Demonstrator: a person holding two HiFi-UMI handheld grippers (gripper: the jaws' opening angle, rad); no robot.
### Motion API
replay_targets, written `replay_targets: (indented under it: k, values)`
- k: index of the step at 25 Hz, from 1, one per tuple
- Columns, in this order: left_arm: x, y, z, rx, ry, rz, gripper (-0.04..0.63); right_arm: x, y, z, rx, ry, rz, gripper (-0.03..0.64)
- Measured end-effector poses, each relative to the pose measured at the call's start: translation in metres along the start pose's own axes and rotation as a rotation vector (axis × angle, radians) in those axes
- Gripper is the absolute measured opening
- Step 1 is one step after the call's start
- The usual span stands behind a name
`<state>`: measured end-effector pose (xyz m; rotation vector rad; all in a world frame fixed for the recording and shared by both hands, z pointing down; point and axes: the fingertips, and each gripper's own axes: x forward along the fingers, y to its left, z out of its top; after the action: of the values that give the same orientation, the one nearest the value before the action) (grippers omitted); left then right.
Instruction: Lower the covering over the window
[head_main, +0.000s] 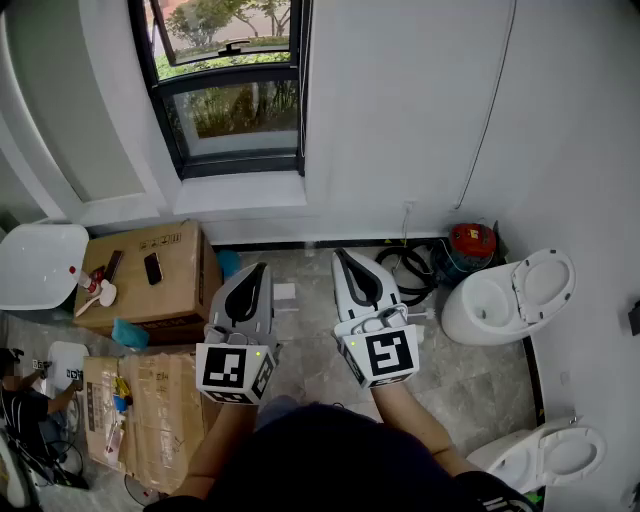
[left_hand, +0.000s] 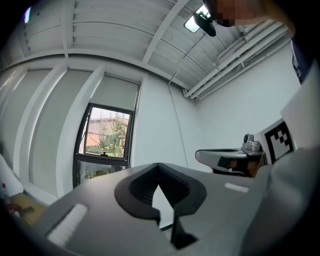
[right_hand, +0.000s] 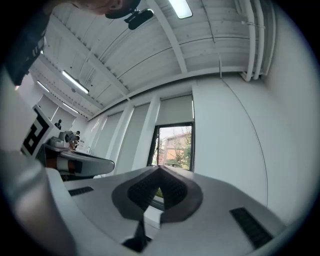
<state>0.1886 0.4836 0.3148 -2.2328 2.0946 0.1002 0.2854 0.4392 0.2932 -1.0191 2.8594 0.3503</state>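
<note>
Daylight pours in through the window (head_main: 232, 80), room bright and even, shadows soft. Ceiling lamp (right_hand: 180, 7) glares white. Left and right gripper views bend hard at the edges, corners black, near foreground soft and unfocused.

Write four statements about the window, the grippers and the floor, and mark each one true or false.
1. The blind covers the whole window. False: it ends above the glass, which shows trees.
2. The left gripper and the right gripper have their jaws shut on nothing. True.
3. The upper toilet has its lid down. False: the lid stands open.
4. A cardboard box lies to the left of the left gripper. True.
</note>
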Motion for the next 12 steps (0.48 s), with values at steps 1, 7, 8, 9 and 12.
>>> replay_targets:
  k: [1, 7, 8, 9, 12]
  values:
    - [0.002, -0.003, -0.001, 0.002, 0.001, -0.003, 0.011, 0.0, -0.003, -0.003, 0.004, 0.001, -0.001, 0.011]
    - [0.016, -0.004, -0.007, 0.007, 0.018, -0.007, 0.011, 0.013, -0.009, -0.008, 0.009, -0.004, 0.012, 0.011]
    - [0.018, -0.003, -0.009, 0.008, 0.022, -0.008, 0.011, 0.015, -0.01, -0.009, 0.031, -0.007, 0.011, 0.011]
    - [0.021, -0.002, -0.011, 0.007, 0.026, -0.012, 0.011, 0.016, -0.012, -0.011, 0.05, -0.013, 0.013, 0.011]
    - [0.034, 0.002, -0.021, -0.004, 0.039, -0.025, 0.011, 0.025, -0.015, -0.02, 0.066, -0.006, 0.022, 0.011]
